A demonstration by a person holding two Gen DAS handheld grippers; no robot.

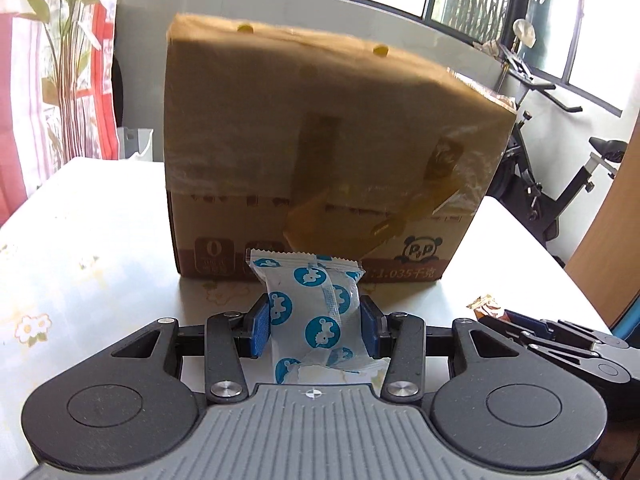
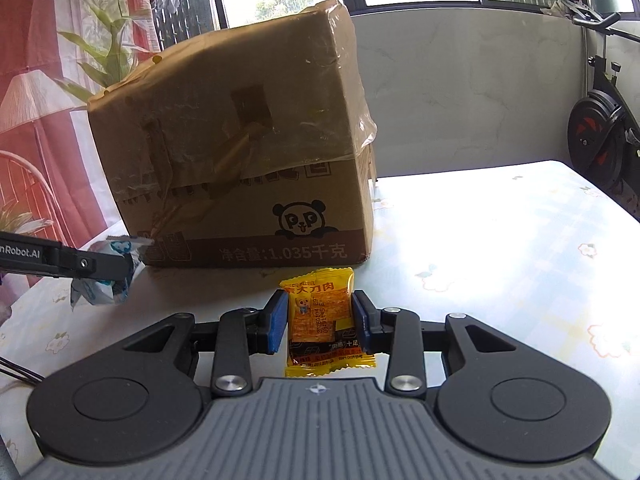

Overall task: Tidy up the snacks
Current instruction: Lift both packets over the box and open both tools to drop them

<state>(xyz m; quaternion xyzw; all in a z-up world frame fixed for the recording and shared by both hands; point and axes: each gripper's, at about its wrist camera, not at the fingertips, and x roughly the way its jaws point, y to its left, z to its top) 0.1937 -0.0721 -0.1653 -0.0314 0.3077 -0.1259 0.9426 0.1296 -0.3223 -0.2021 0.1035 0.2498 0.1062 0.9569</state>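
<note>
Facing taped cardboard box (image 1: 320, 152), tools gripping snack packets

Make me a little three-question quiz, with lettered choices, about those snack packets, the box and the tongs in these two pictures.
1. Where does the cardboard box stand?
A. On the table, behind both snack packets
B. On the floor
C. On a chair

2. What colour is the packet in the right tongs?
A. Green
B. Yellow
C. Pink

3. What are the left tongs doing?
A. Hanging open and empty
B. Gripping the box
C. Closed on the white packet with blue dots

Answers: 1 A, the box rests on the flowered table beyond the packets. 2 B, the yellow packet sits between the pads. 3 C, both pads press its sides.
</note>
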